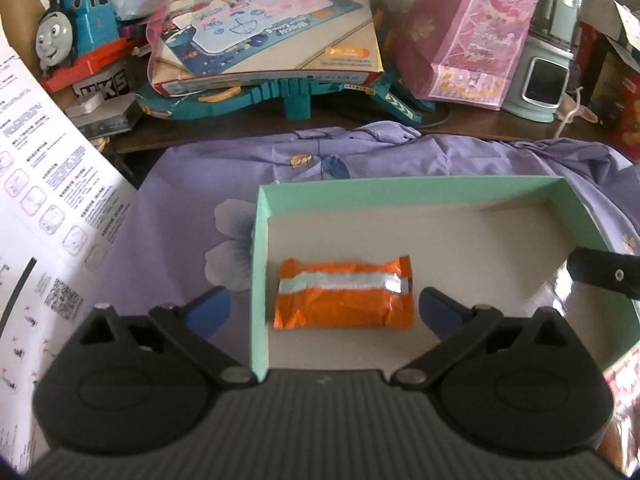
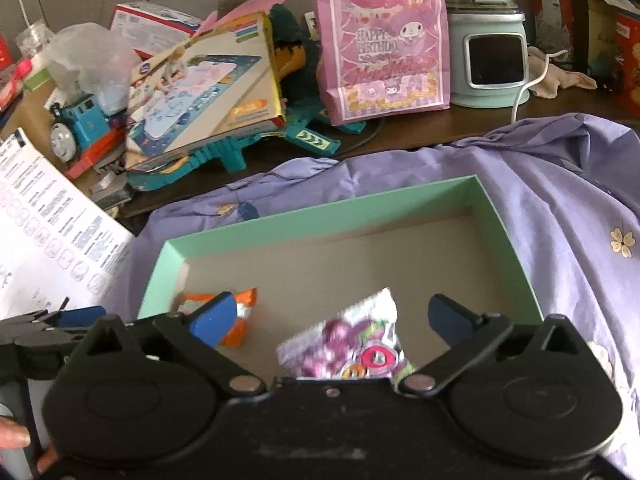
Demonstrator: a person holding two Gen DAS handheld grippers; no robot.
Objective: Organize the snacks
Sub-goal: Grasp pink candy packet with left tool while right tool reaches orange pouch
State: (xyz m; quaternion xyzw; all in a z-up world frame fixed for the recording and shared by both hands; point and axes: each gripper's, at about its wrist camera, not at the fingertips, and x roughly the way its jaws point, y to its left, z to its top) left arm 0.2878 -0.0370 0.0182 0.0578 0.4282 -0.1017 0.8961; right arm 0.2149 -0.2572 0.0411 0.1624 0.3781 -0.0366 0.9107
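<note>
**Two snacks in the green box, both grippers released**

Left gripper (image 1: 324, 306): jaws spread wide, nothing clamped. The orange packet (image 1: 345, 294) lies flat on the box floor between the two blue pads (image 1: 210, 310) without touching either. It sits close to the left wall of the green box (image 1: 260, 264), towards the near corner.

Right gripper (image 2: 332, 316): jaws likewise spread wide, nothing gripped. The purple-and-white packet (image 2: 352, 344) lies inside the box by the near edge, tilted, apart from both pads. The orange packet (image 2: 240, 320) shows partly behind the left pad, near the box's left wall (image 2: 160, 280).

The box rests on a purple flowered cloth (image 2: 560, 220). Beyond the cloth's far edge: a blue toy train (image 1: 76, 32), a pink gift bag (image 2: 384, 40). A white printed sheet (image 1: 48, 184) lies at the left edge
</note>
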